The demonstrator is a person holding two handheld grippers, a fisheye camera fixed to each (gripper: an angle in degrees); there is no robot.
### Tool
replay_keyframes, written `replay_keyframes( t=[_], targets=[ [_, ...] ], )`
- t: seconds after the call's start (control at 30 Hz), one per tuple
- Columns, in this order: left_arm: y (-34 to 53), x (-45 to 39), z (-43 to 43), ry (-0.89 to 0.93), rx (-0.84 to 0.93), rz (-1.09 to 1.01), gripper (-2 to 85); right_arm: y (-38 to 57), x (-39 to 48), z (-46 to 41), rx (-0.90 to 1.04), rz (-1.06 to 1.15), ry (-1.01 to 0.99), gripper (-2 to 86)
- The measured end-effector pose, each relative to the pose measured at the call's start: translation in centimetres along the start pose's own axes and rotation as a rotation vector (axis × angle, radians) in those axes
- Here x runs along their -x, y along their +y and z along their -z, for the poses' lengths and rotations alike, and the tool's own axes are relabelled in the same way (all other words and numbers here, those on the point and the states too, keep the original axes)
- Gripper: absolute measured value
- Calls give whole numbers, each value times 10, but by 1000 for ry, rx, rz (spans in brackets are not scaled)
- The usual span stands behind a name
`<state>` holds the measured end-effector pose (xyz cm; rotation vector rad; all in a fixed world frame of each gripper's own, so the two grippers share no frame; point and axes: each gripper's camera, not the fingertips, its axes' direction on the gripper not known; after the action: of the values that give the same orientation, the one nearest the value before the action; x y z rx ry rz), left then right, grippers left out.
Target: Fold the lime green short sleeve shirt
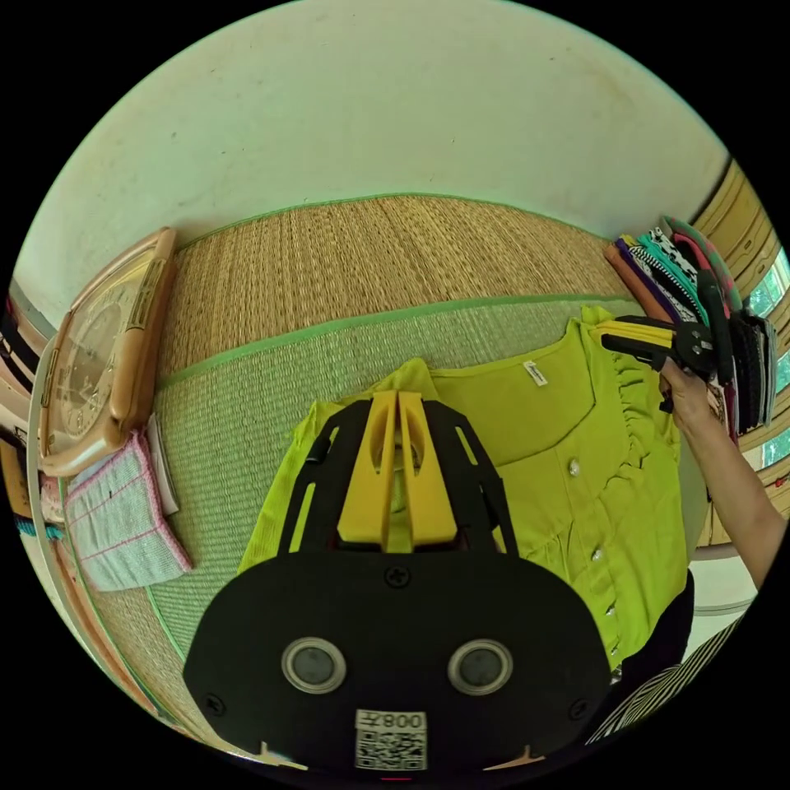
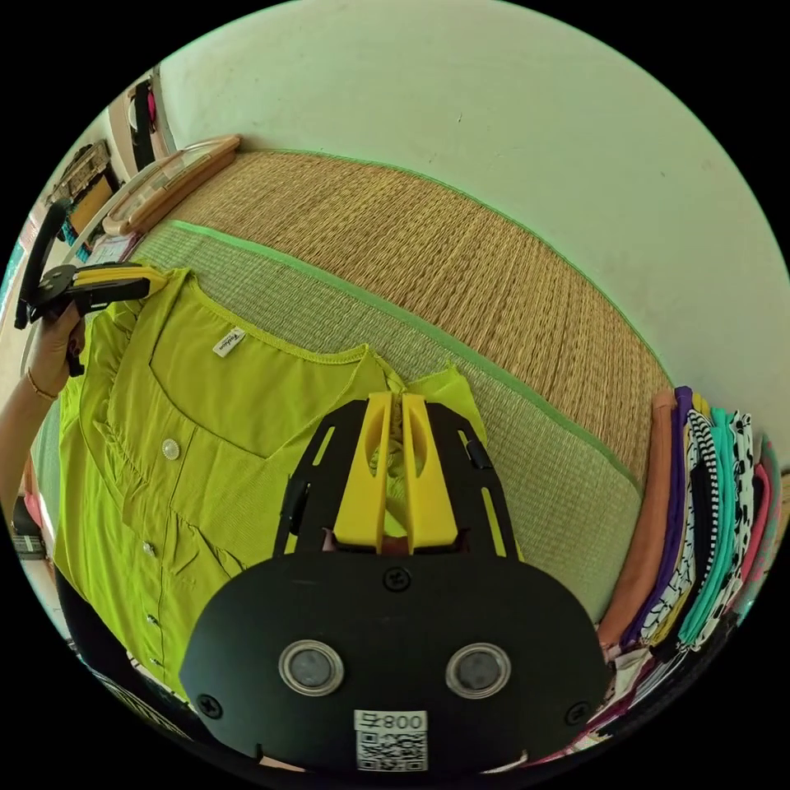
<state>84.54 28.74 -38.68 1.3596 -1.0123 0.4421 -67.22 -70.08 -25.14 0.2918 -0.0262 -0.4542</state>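
The lime green shirt [image 1: 559,461] with small buttons and a neck label is stretched between my two grippers over a woven mat [image 1: 370,255]. In the left gripper view, my left gripper [image 1: 397,399] is shut on one shoulder by the sleeve. At the right of that view a hand holds my right gripper [image 1: 599,332], shut on the other shoulder. In the right gripper view, my right gripper [image 2: 392,401] pinches a shoulder of the shirt [image 2: 230,461]. My left gripper [image 2: 152,284] grips the far shoulder at the left. The shirt's lower part hangs toward the person.
A wall clock [image 1: 107,354] lies at the mat's left end beside a pink-edged cloth [image 1: 123,518]. A stack of folded clothes [image 2: 699,527] stands at the mat's [image 2: 461,271] other end, and shows too as folded clothes [image 1: 699,280]. A pale wall runs behind.
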Motion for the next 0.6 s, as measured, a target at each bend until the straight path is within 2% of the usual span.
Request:
replay_keyframes(
  t=[0.13,0.23,0.3,0.5,0.6],
  targets=[
    [-1,2,28,13,-87,15,5,-2,-23,23,-58,-44,-25,28],
    [2,11,21,29,-21,42,8,-10,-42,20,6,-66,-39,43],
    [11,20,25,61,-26,73,10,-3,-61,38,-34,-89,-65,54],
    [77,48,73,163,-208,129,10,46,-132,80,-155,-197,-203,52],
    [100,70,62,131,-98,191,6,58,-169,55,-58,-273,-282,40]
  ],
)
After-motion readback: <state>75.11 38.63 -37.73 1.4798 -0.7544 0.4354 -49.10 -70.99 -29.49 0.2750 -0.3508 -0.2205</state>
